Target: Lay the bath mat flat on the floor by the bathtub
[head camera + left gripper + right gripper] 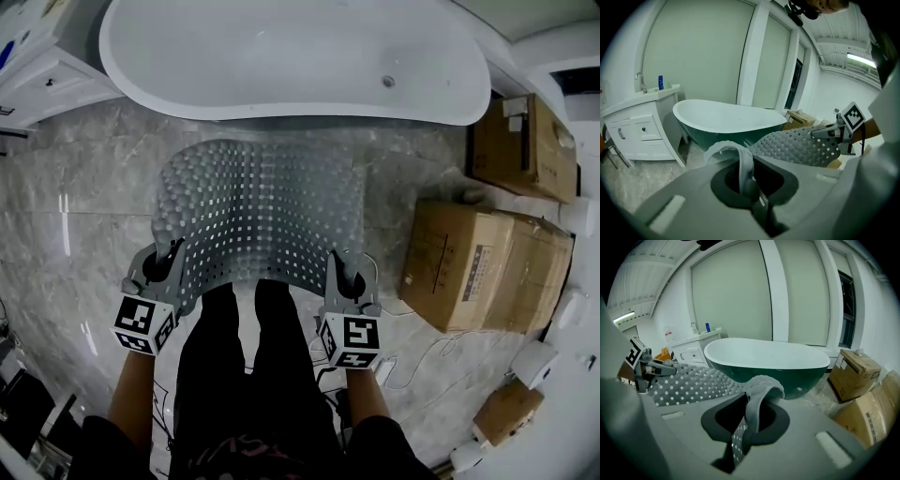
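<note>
Head view, nearest first: the person's dark legs (246, 375) stand between the two tools. The left gripper (161, 266) is clamped on the near left corner of the bath mat (258, 202), and the right gripper (344, 277) is clamped on its near right corner. Each gripper view confirms the jaws pressed together on a folded edge of the mat. The grey perforated mat spans between them, raised above the marble floor (75, 234) and bowing away toward the bathtub (291, 56). Whether its far edge touches the floor cannot be told. Cardboard boxes (483, 267) stand to the right and a white cabinet (42, 80) stands far left.
</note>
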`<state>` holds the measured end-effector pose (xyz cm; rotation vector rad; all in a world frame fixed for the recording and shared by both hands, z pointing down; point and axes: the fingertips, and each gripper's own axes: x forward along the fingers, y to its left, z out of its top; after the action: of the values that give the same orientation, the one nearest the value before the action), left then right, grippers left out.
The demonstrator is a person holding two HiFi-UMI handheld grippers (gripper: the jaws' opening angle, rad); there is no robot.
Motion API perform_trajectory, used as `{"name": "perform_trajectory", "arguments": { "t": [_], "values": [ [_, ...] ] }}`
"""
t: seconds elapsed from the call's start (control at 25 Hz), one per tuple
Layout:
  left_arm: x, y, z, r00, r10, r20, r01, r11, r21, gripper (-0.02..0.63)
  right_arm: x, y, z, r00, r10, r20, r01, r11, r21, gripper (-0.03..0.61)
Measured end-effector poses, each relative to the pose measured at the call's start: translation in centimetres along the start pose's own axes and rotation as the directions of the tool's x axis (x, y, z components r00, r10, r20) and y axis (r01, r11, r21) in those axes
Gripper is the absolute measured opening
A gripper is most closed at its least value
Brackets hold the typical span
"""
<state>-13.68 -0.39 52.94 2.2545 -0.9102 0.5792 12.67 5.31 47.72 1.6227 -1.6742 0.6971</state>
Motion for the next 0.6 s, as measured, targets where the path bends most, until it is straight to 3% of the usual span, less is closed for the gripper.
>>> {"name": "perform_trajectory", "arguments": {
  "t": [0.32,0.52,0.6],
  "values": [
    [3.1,1.5,-2.6,0.999,0.035,-0.008,-0.035,0.999,-0.032,0.018,3.6,0.1,-2.3,1.000,0.017,-0.016,-0.017,1.000,0.016,0.044],
    [-8.0,-10.3,9.4,0.985,0.161,-0.055,-0.158,0.986,0.058,0.018,-10.5,-3.9,4.7,0.987,0.155,0.034,-0.157,0.984,0.080,0.044],
    [-9.5,-11.7,11.2,0.979,0.191,-0.075,-0.186,0.980,0.066,0.018,-12.1,-4.2,5.7,0.981,0.188,0.036,-0.191,0.976,0.102,0.043]
  ]
}}
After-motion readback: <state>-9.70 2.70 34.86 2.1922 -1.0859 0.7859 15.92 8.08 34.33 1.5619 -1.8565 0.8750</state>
